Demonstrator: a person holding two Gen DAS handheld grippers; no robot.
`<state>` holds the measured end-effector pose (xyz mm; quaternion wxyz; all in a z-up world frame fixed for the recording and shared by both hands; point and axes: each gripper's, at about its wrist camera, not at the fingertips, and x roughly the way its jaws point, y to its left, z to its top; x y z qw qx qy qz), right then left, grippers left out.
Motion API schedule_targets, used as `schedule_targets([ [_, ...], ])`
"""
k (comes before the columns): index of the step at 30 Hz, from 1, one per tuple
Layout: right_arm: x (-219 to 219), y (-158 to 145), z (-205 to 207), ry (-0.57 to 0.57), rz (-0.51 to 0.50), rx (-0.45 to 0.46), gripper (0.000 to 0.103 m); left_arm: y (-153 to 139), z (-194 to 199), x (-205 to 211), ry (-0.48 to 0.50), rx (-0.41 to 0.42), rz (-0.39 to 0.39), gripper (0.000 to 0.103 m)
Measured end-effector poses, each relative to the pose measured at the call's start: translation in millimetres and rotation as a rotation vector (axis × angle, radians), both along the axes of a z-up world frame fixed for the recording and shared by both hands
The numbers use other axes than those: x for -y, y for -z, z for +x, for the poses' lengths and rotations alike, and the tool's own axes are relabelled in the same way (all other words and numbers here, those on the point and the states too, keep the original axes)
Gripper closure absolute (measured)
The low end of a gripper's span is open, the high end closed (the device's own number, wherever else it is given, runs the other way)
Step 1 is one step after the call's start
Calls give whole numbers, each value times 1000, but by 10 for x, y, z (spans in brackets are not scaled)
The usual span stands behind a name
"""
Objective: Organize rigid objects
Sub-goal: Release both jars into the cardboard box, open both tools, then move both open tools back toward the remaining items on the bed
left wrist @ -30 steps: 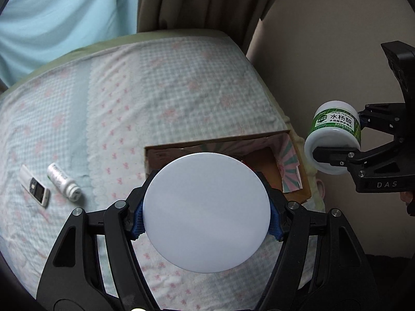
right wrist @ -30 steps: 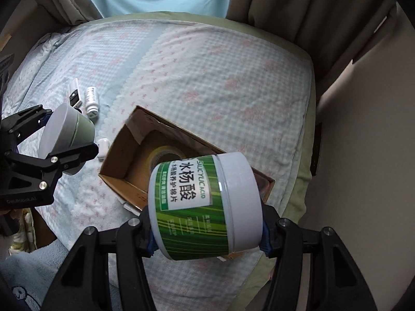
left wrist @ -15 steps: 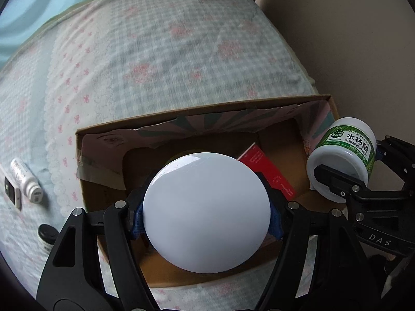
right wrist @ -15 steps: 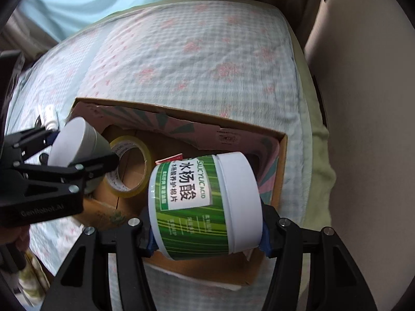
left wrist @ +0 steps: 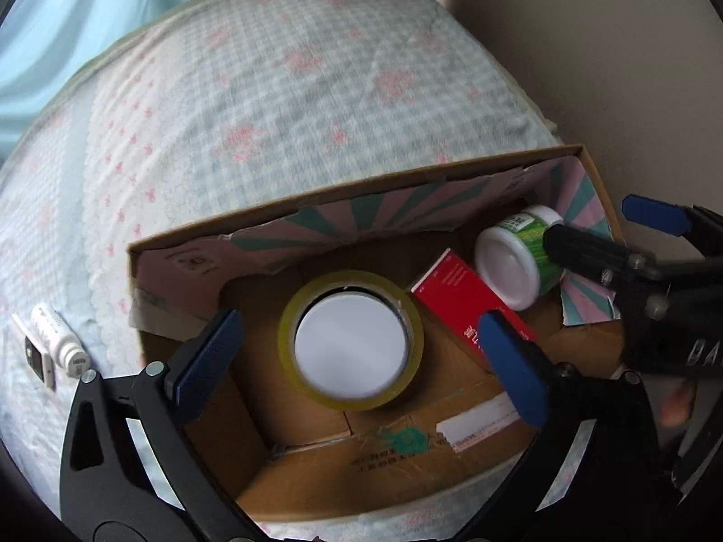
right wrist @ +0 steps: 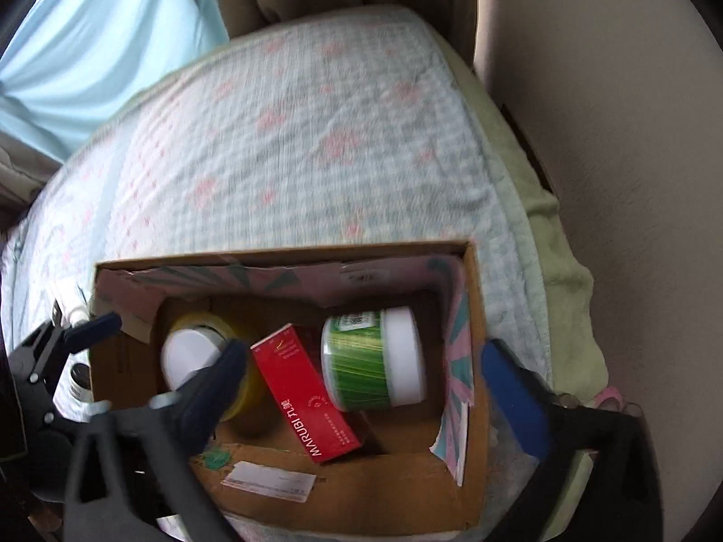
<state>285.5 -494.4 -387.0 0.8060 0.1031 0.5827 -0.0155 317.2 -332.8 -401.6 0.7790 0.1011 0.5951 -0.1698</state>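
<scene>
Left wrist view: the left gripper (left wrist: 357, 343) hangs with fingers wide apart and empty above a white-lidded jar (left wrist: 351, 346) standing inside a yellow tape roll (left wrist: 289, 348) in the cardboard box (left wrist: 316, 478). Only this view shows a small white bottle (left wrist: 58, 339) outside on the bedspread (left wrist: 280, 104). Right wrist view: the right gripper (right wrist: 361, 388) is spread wide, gripping nothing, over the green jar (right wrist: 373, 359) lying on its side beside a red carton (right wrist: 303, 390).

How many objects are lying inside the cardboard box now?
4: a tape roll at the left, a white-topped jar standing in its hole, a red box in the middle, a green jar on its side at the right. Smaller things may be hidden.
</scene>
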Motion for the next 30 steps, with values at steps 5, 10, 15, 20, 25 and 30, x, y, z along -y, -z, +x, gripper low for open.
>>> schedule_targets([
  [5,122,-76,-103,42,78,12,0,-182,-142,-189,-35,26,17,0],
  [10,134,-158,-203,54,58,2,0,-343,-230,-329,-86,32,0,0],
  [15,119,-318,-279,56,22,3,0,-540,-308,-368,-92,57,14,0],
  [20,53,-499,-350,41,0,10,0,-814,-419,-426,-107,91,5,0],
  [25,-38,-610,-446,37,-41,21,0,-989,-535,-520,-139,117,-10,0],
  [30,-118,-671,-538,45,-54,20,0,-1066,-681,-642,-163,134,17,0],
])
